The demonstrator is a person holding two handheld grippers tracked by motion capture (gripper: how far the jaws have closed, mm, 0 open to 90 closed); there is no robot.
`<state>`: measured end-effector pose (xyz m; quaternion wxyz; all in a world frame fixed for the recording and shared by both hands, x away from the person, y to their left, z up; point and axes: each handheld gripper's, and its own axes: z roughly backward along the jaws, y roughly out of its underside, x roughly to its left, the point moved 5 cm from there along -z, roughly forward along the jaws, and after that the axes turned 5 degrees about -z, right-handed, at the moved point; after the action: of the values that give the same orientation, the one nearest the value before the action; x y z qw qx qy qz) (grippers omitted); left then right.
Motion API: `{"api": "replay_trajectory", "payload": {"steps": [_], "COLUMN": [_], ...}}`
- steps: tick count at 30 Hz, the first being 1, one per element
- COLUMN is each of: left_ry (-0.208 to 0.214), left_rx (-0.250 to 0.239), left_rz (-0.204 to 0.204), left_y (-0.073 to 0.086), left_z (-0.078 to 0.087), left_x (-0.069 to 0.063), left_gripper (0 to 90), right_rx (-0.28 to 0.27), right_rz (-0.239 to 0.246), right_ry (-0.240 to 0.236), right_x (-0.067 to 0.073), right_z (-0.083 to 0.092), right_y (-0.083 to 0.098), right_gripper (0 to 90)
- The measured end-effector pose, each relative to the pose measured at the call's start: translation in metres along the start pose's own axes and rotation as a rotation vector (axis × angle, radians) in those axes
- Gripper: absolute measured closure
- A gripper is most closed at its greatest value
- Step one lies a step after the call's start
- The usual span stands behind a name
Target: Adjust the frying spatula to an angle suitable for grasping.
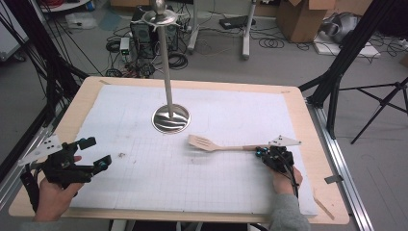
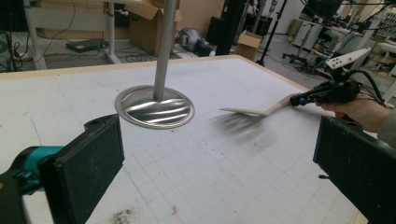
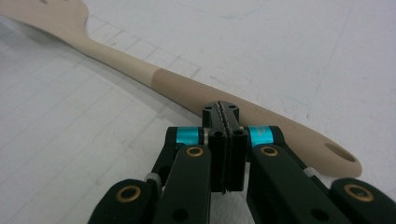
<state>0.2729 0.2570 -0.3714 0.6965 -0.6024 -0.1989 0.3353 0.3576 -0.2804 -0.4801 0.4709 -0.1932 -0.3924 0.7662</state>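
Note:
A wooden slotted spatula hangs a little above the white gridded mat, with a blurred shadow under it in the left gripper view. My right gripper is shut on its handle near the end with the hole, jaws pressed tight together. The spatula points left toward a metal stand, and the right gripper holds it level. My left gripper rests at the mat's left edge, open wide with nothing between its pads.
A metal stand with a round shiny base and a tall pole rises at the mat's centre back. The white gridded mat covers the wooden table. Cables, boxes and tripods crowd the floor beyond.

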Motion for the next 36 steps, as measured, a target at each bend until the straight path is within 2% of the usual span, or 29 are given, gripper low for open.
{"api": "replay_trajectory", "payload": {"steps": [8, 14, 15, 18, 19, 21, 24, 29, 36], "left_ry": [-0.012, -0.019, -0.020, -0.022, -0.023, -0.023, -0.025, -0.031, -0.043], "left_rx": [0.005, -0.003, -0.004, -0.003, -0.003, -0.004, -0.004, -0.006, -0.006], "left_rz": [0.001, 0.005, 0.008, 0.006, 0.006, 0.008, 0.006, 0.005, 0.009], "left_y": [0.002, 0.002, 0.002, 0.002, 0.002, 0.002, 0.002, 0.003, 0.004], "left_z": [0.005, 0.011, 0.012, 0.013, 0.013, 0.013, 0.015, 0.019, 0.025], "left_x": [-0.001, 0.000, 0.001, 0.002, 0.002, 0.001, 0.000, 0.001, 0.003], "left_gripper": [2.1, 2.1, 2.1, 2.1, 2.1, 2.1, 2.1, 2.1, 2.1], "right_rx": [-0.002, 0.002, -0.027, -0.049, -0.063, -0.061, -0.051, -0.023, 0.025], "right_rz": [-0.005, -0.017, -0.021, -0.015, -0.008, -0.004, 0.011, 0.001, 0.012], "right_ry": [0.019, 0.010, -0.023, -0.046, -0.068, -0.080, -0.100, -0.101, -0.092], "right_x": [-0.005, -0.006, -0.002, 0.004, 0.012, 0.016, 0.031, 0.053, 0.067], "right_z": [-0.010, -0.012, -0.011, -0.009, -0.010, -0.011, -0.022, -0.046, -0.070], "right_y": [-0.008, -0.011, -0.014, -0.019, -0.027, -0.031, -0.041, -0.049, -0.054], "right_gripper": [90.0, 90.0, 90.0, 90.0, 90.0, 90.0, 90.0, 90.0, 90.0]}}
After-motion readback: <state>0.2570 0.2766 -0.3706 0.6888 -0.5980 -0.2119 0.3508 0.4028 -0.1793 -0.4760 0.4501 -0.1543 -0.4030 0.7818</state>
